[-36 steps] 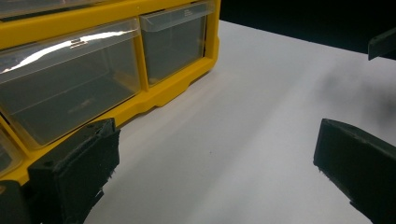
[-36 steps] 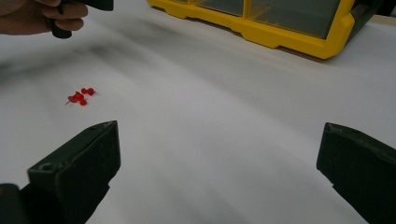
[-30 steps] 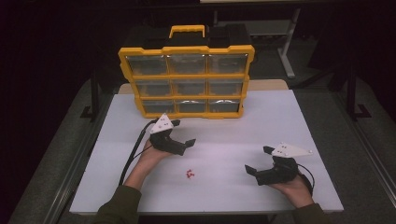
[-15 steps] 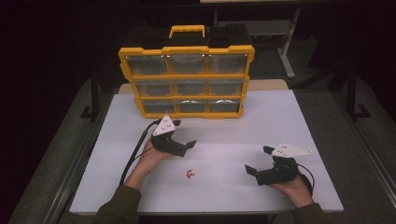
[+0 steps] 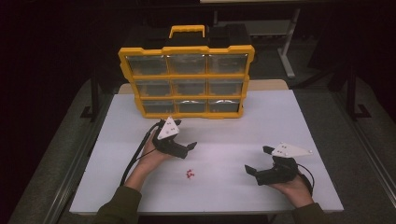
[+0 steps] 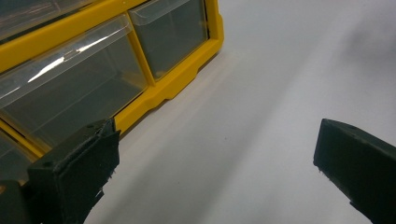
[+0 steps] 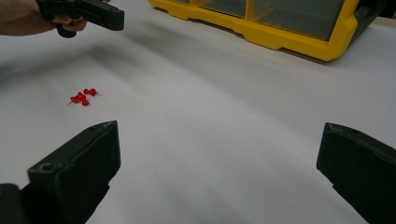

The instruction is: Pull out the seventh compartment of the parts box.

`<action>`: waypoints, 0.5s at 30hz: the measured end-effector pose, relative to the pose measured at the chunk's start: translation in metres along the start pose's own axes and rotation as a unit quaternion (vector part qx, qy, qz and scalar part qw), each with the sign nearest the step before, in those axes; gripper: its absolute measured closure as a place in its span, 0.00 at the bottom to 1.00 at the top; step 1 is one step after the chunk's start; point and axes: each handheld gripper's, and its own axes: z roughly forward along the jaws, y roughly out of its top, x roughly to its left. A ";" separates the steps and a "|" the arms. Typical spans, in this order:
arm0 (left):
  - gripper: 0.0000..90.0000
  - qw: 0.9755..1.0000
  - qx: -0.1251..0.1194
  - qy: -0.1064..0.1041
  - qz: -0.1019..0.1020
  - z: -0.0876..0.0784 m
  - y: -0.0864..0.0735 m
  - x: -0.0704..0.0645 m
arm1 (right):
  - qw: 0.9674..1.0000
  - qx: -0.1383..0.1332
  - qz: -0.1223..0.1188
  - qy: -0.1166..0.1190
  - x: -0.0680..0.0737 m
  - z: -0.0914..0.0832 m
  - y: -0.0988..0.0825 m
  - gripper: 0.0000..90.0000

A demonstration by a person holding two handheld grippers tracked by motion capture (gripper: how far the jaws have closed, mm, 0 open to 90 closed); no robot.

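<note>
Here we see the red pushpins (image 5: pixel 189 174) lying in a small cluster at lower centre of the high view, on the white table (image 5: pixel 280 116). Both grippers are spread and empty — the left gripper (image 5: pixel 190 148) just above the cluster and nearer, the right gripper (image 5: pixel 258 161) farther off to the right.

1. The high view looks forward and down from above the person's side, taking in the whole white table (image 5: pixel 280 121) with the yellow organizer (image 5: pixel 187 81) at its far end.
2. The left gripper view sits low and close to the organizer's (image 6: pixel 168 88) bottom corner.
3. The right gripper view, low and farther off, faces the same organizer (image 7: pixel 280 32) across the red pushpins (image 7: pixel 83 97).
</note>
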 end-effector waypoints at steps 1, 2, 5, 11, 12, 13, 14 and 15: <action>0.00 1.000 0.002 0.002 0.003 0.000 0.000 -0.001 | 1.000 0.000 0.000 0.000 0.000 0.000 0.000 0.00; 0.00 1.000 0.005 0.004 0.010 0.000 0.000 -0.001 | 1.000 0.000 0.001 0.000 0.000 0.000 0.000 0.00; 0.00 1.000 0.009 0.007 0.017 0.001 0.001 -0.002 | 1.000 0.000 0.000 0.000 0.000 0.000 0.000 0.00; 0.00 0.999 0.016 0.012 0.032 0.002 0.001 -0.004 | 1.000 0.000 0.001 0.000 0.000 0.000 0.000 0.00; 0.00 0.999 0.015 0.014 0.033 0.003 0.001 -0.004 | 1.000 0.000 0.001 0.000 0.000 0.000 0.000 0.00; 0.00 0.999 0.015 0.015 0.035 0.003 0.000 -0.004 | 1.000 0.000 0.000 0.000 0.000 0.000 0.000 0.00; 0.00 0.999 0.015 0.015 0.036 0.003 0.000 -0.005 | 1.000 0.000 0.000 0.000 0.000 0.000 0.000 0.00; 0.00 0.999 0.016 0.016 0.039 0.004 0.000 -0.006 | 1.000 0.000 0.000 0.000 0.000 0.000 0.000 0.00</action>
